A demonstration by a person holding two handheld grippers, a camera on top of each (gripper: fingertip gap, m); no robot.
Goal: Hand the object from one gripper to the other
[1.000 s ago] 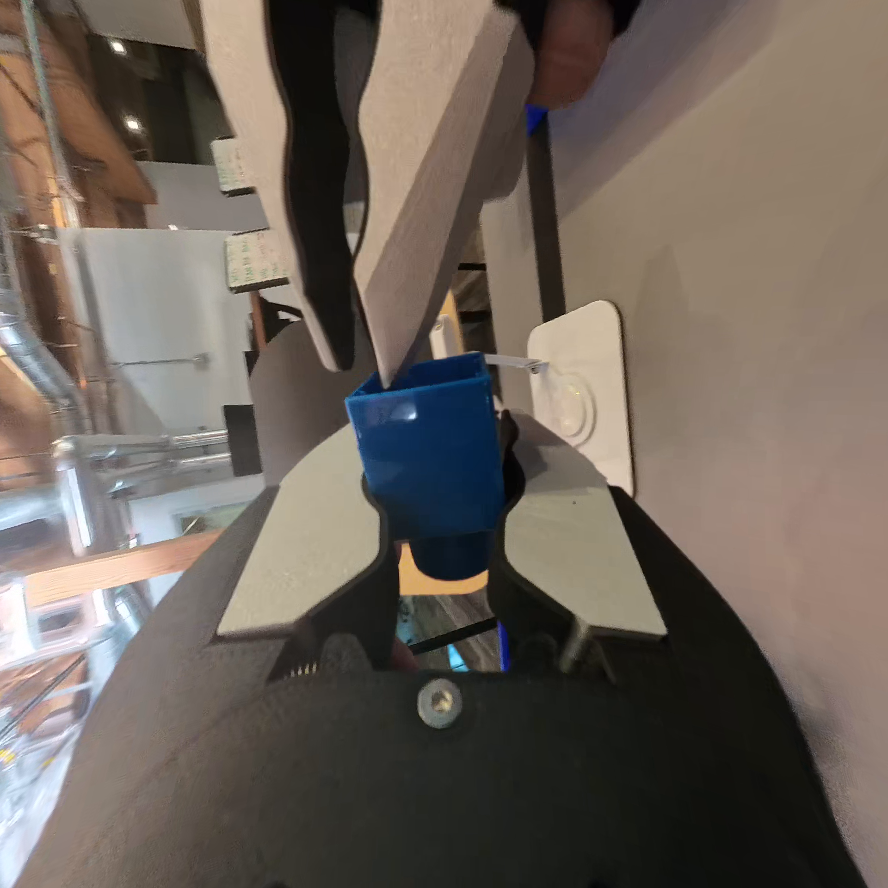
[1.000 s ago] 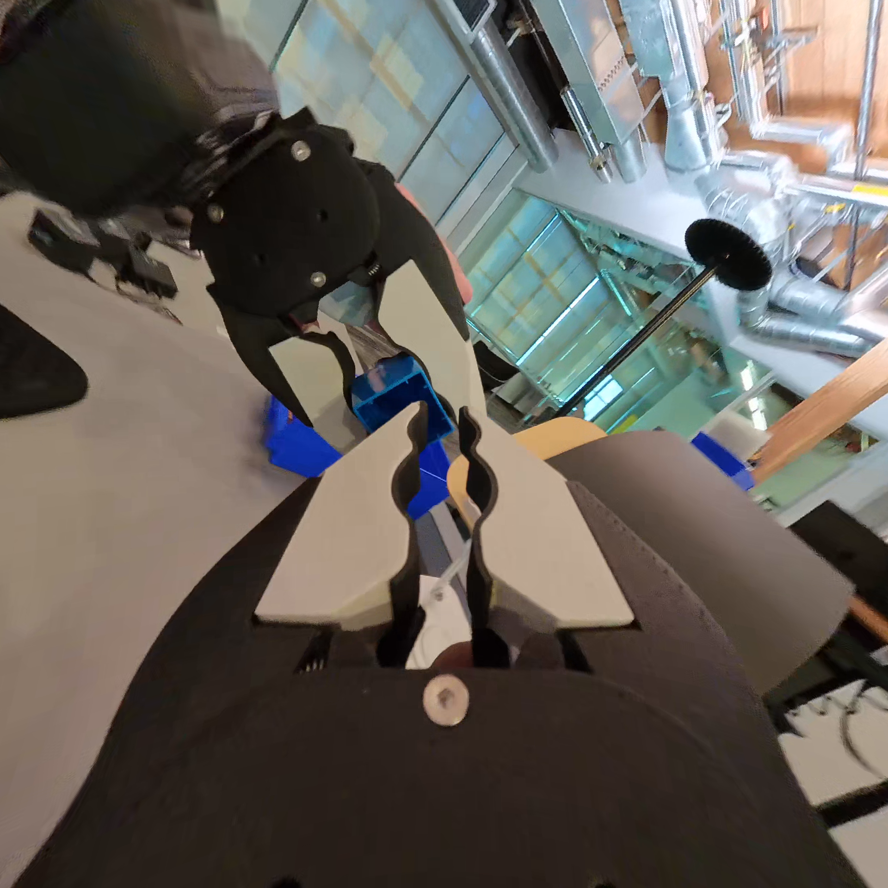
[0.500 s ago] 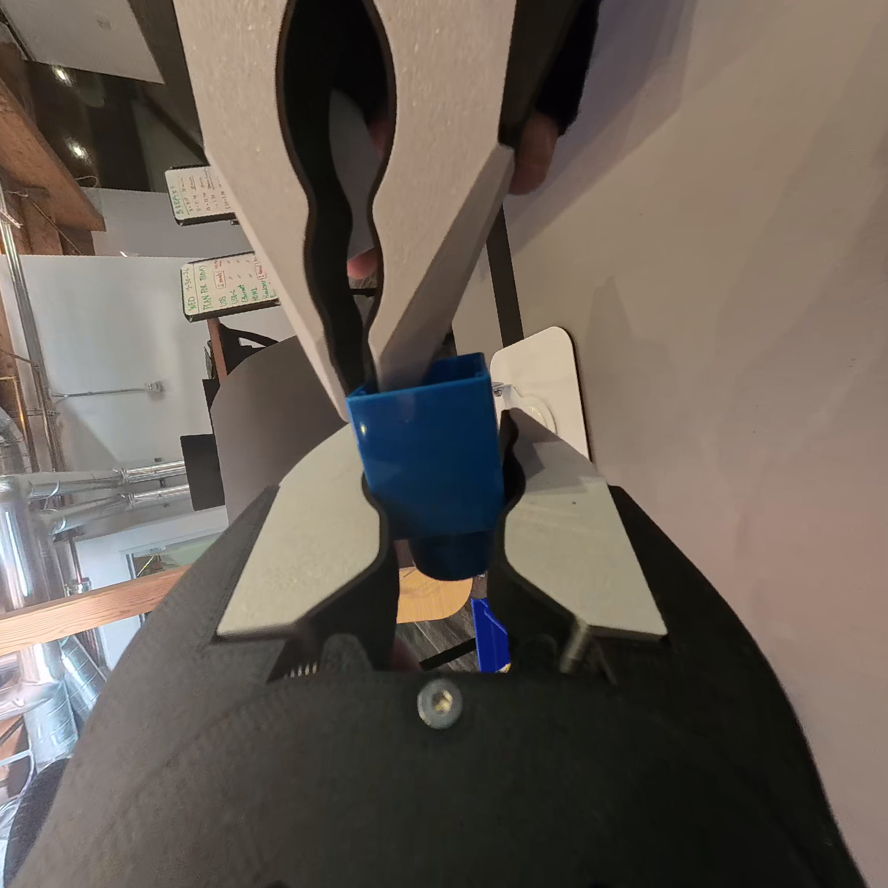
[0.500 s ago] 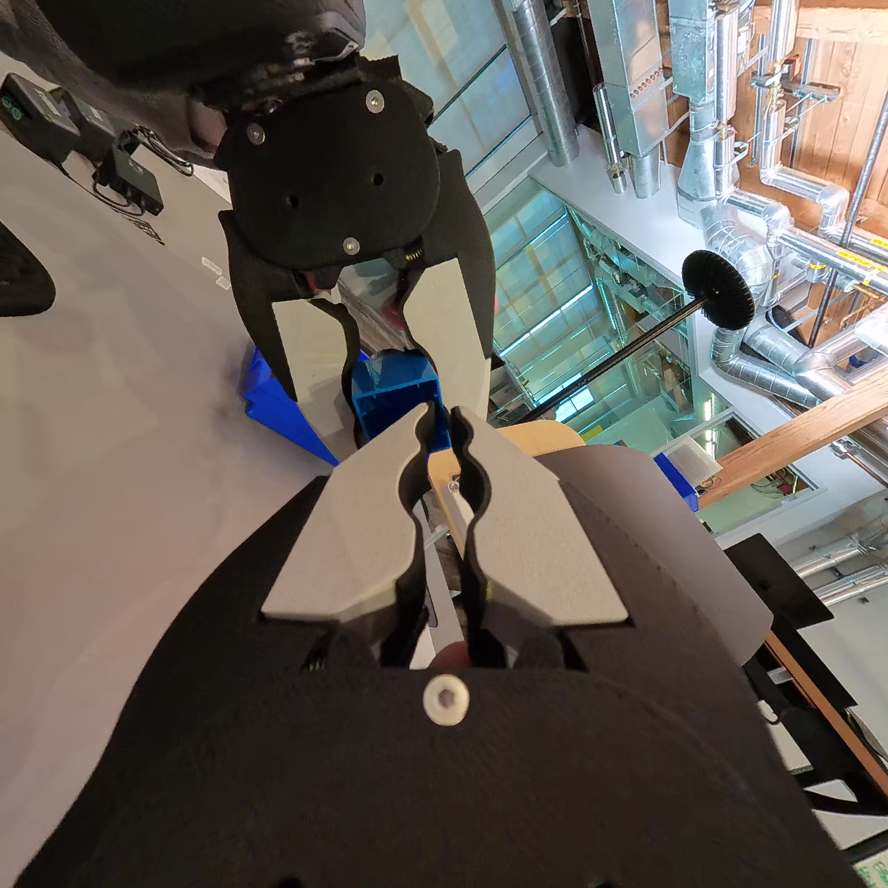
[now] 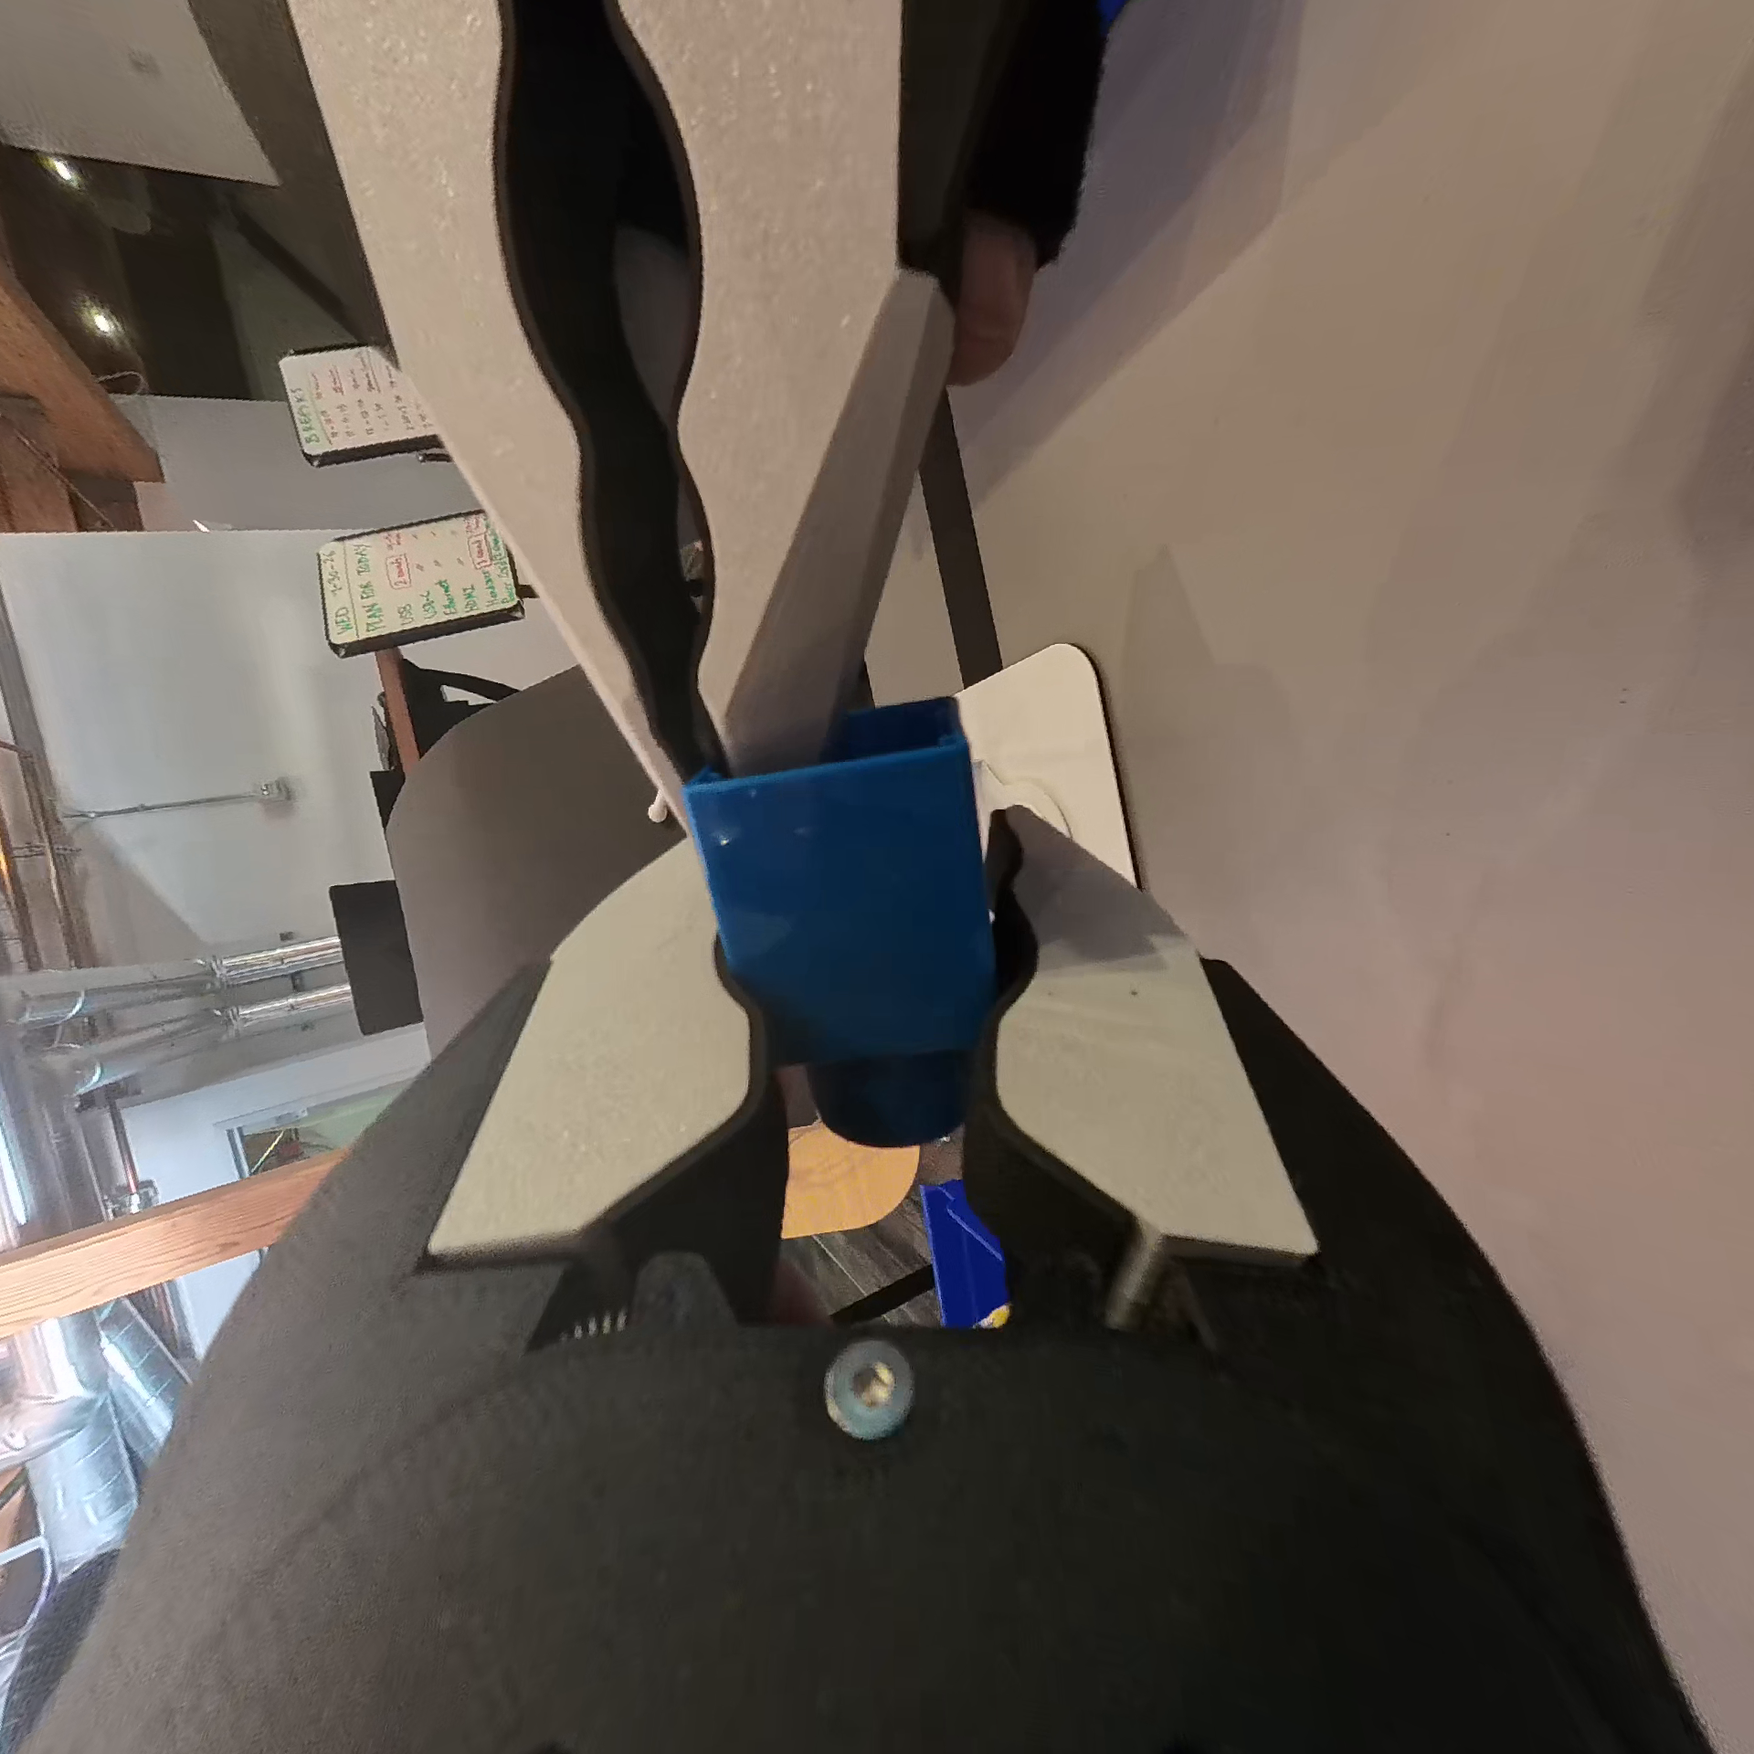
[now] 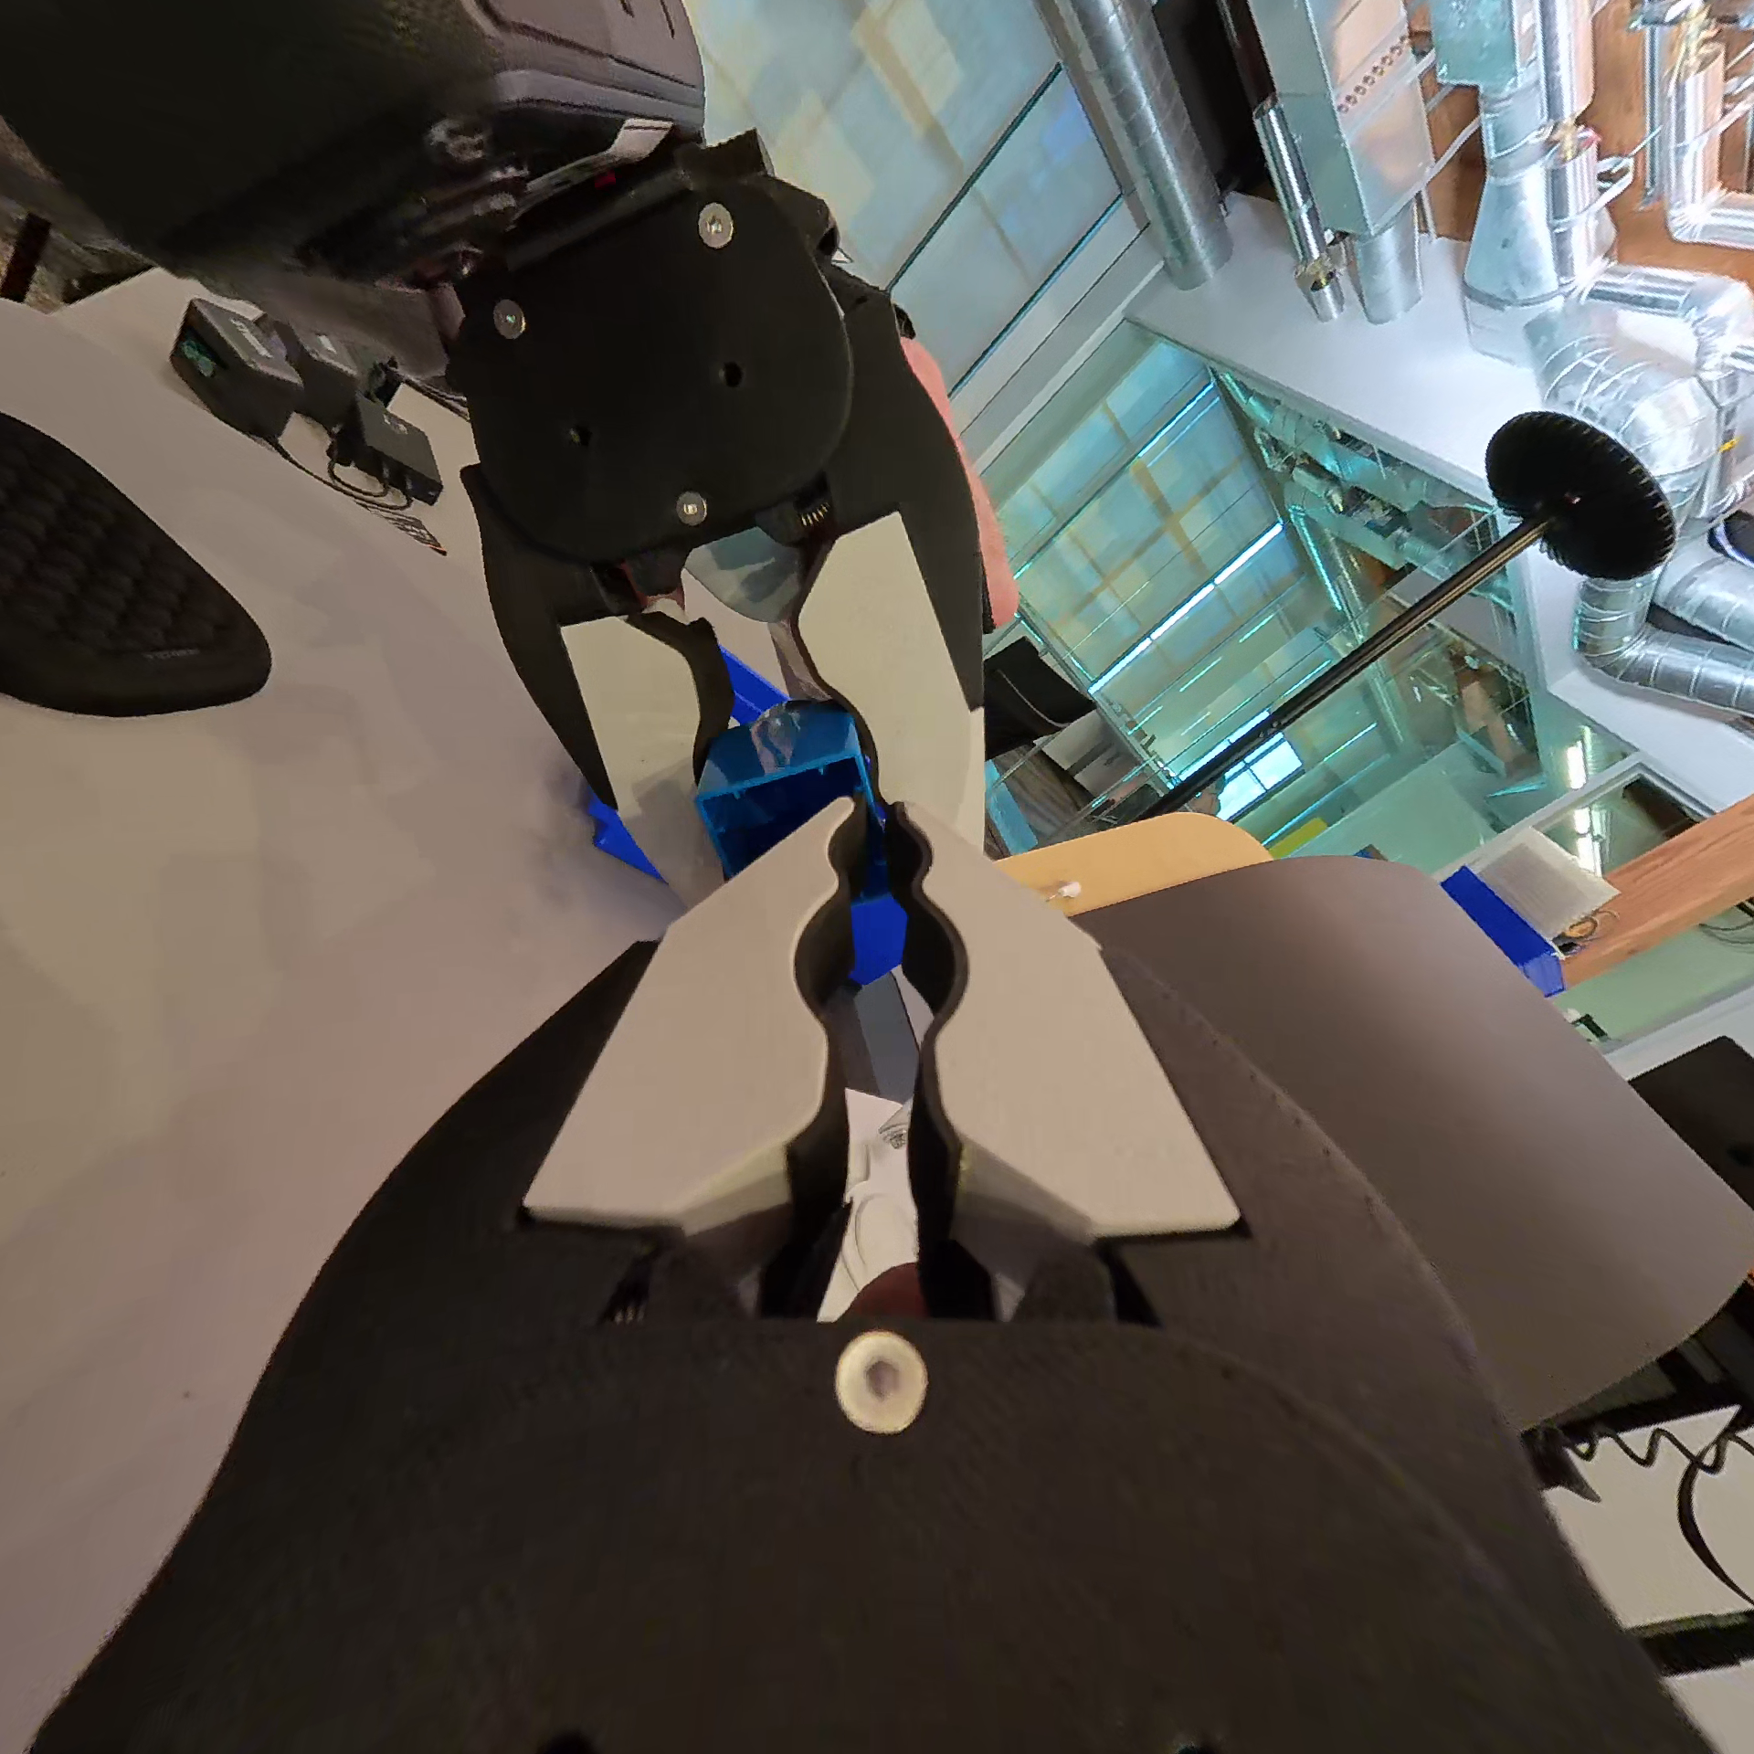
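Observation:
A blue square open-topped box (image 5: 845,902) is held in the air. My left gripper (image 5: 849,854) is shut on it, with a pad pressed on each side of its lower body. My right gripper (image 5: 707,759) comes down from above, one finger inside the box mouth and one outside its left wall, pinching that wall. In the right wrist view my right gripper (image 6: 873,821) has its tips closed on the rim of the box (image 6: 759,807). The left gripper (image 6: 788,788) grips the box from the far side.
A grey table (image 5: 1424,664) fills the right of the left wrist view, with a white pad (image 5: 1063,740) on it. A black mat (image 6: 95,588), small black devices (image 6: 237,361) and a blue part (image 6: 617,835) lie on the table. A grey chair back (image 6: 1329,1044) is close by.
My right gripper has moved in onto the box and its fingers have closed on the box wall. My left gripper has kept its hold on the box throughout.

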